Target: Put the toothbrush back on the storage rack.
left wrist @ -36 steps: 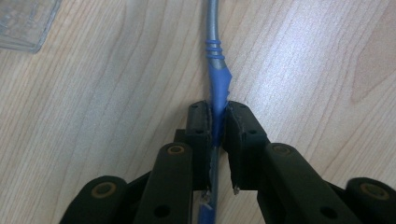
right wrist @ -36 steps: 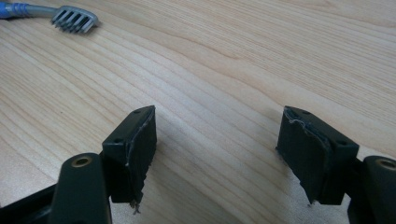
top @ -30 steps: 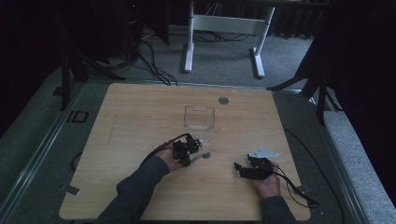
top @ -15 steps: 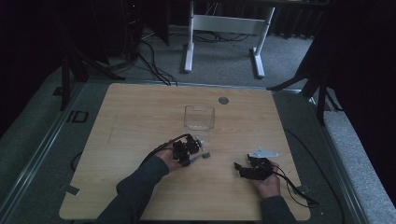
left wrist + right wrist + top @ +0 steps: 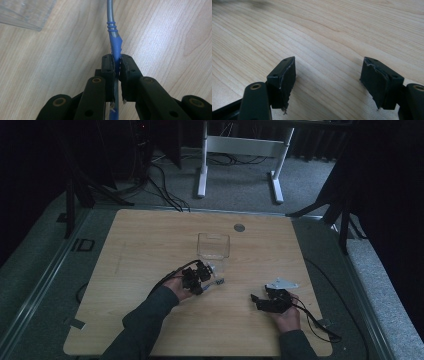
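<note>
1 blue-handled, grey-stemmed tool [image 5: 113, 37] clamped in left gripper [image 5: 117, 65]; right gripper [image 5: 328, 75] spread empty.

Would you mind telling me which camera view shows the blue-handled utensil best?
The left gripper view: the left gripper is shut on the blue-handled utensil, showing its ribbed metal shaft. The high view shows it as a small sliver beside that gripper.

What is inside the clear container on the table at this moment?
The clear container looks empty in the high view: only wood grain shows through its walls. The blue-handled tool is outside it, clamped in the left gripper. Dim light could hide something small.
</note>
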`<state>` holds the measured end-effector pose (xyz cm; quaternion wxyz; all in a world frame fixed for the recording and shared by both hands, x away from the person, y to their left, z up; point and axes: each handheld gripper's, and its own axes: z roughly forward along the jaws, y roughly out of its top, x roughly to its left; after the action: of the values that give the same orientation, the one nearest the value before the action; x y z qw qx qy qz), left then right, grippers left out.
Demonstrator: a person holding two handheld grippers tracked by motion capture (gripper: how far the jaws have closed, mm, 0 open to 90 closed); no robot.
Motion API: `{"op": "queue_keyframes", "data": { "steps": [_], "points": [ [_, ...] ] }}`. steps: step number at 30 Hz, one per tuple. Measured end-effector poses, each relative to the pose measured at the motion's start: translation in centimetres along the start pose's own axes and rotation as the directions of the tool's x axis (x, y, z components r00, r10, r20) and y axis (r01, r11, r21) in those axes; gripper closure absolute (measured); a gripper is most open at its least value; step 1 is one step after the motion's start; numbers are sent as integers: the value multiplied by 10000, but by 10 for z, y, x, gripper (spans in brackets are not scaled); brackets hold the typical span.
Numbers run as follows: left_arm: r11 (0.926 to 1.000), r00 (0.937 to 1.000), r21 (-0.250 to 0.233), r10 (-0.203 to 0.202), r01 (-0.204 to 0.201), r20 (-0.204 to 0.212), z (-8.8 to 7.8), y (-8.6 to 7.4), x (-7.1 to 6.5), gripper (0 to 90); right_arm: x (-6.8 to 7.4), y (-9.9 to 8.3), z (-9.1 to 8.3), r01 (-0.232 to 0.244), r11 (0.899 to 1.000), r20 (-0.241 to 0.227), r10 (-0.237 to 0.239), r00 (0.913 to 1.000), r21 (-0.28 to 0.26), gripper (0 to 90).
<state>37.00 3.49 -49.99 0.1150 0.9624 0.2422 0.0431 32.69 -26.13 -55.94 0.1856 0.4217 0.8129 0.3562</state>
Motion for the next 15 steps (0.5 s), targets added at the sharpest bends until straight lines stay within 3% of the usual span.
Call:
{"op": "queue_keyframes", "data": {
  "steps": [15],
  "points": [
    [9967,9996,-784,-244,233,-128,-18,0,2,821,0,0,0,5,10000,5,-5,10000,-9,279]
  ]
}}
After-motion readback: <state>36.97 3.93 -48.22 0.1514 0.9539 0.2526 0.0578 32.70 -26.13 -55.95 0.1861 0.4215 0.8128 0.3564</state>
